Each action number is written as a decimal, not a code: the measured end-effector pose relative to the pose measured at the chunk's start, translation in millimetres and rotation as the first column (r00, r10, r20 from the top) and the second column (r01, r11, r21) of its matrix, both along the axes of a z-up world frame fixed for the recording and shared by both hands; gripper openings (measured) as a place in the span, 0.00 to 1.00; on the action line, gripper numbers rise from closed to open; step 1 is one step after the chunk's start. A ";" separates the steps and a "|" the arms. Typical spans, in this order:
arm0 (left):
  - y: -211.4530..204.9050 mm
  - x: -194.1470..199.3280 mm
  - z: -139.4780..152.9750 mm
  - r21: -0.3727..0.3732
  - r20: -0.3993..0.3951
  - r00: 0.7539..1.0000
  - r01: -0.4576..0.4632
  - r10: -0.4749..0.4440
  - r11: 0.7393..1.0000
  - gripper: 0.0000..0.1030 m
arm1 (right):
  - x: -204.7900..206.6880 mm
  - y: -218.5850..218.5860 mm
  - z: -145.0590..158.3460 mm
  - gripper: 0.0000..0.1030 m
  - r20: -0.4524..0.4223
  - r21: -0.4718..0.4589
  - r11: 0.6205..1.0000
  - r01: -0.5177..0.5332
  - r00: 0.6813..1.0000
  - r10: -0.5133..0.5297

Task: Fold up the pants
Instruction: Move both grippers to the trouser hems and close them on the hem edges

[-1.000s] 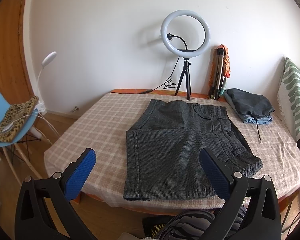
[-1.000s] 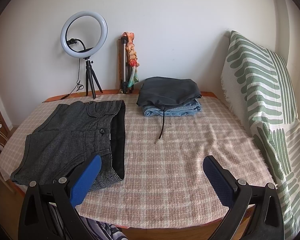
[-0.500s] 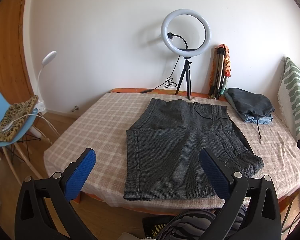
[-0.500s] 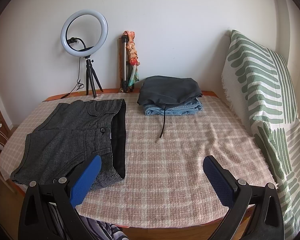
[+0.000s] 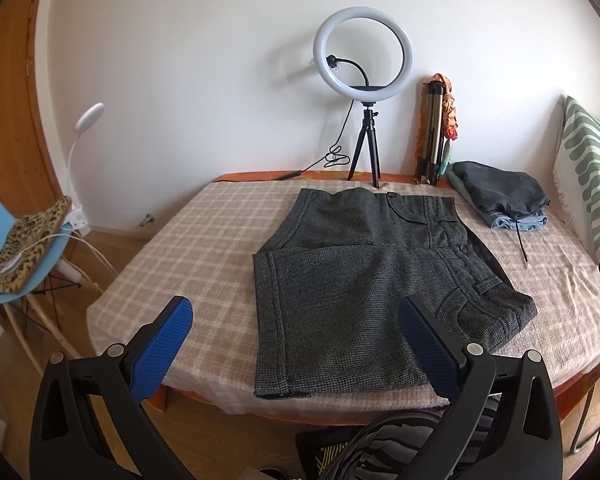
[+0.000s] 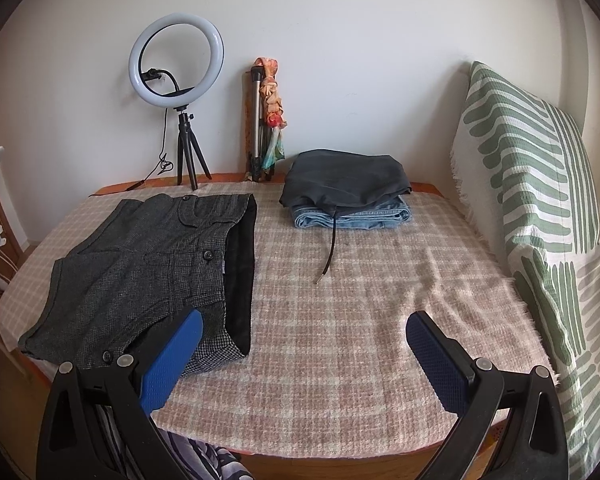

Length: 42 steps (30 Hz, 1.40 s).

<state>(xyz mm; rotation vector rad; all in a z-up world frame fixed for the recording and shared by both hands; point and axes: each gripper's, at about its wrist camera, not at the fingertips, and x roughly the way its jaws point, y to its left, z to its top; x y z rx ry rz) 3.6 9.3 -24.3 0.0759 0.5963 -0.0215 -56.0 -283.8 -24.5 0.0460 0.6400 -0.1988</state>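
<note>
The grey pants (image 5: pixel 364 280) lie folded once on the checked desk (image 5: pixel 204 240), both grippers' jaws spread and empty above its near edge, so the next fold likely needs a grasp.

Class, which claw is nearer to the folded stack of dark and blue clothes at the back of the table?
Right. The right claw faces the folded stack almost straight ahead; from the left claw the stack sits far off to the right.

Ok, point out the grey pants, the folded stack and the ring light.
grey pants (image 5: pixel 340 280), left wrist view, middle of the top layer.
folded stack (image 6: pixel 348 184), right wrist view, dark top garment.
ring light (image 5: pixel 408 68), left wrist view, right rim.
</note>
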 end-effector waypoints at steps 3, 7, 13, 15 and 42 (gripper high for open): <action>5.8 -0.8 -6.5 0.014 -0.011 1.000 0.018 -0.018 1.000 0.96 | 2.5 1.4 -2.7 0.99 -0.004 -0.025 0.999 -0.040 0.999 0.040; 18.7 -1.4 -14.7 0.023 -0.032 0.999 0.039 -0.038 0.999 0.87 | 8.6 9.6 -10.0 0.90 -0.024 -0.091 0.987 -0.133 0.991 0.131; 40.4 3.0 -34.7 -0.013 -0.100 0.992 0.079 -0.080 0.997 0.59 | 14.4 28.5 -19.2 0.86 -0.050 -0.136 0.933 -0.334 0.943 0.330; 46.0 6.4 -43.9 -0.035 -0.136 0.985 0.104 -0.107 0.994 0.48 | 16.8 39.9 -22.9 0.81 -0.083 -0.160 0.898 -0.411 0.912 0.402; 63.0 25.7 -110.6 -0.088 -0.339 0.908 0.232 -0.248 0.969 0.39 | 63.0 131.6 -105.6 0.69 -0.438 -0.338 0.528 -0.779 0.627 0.645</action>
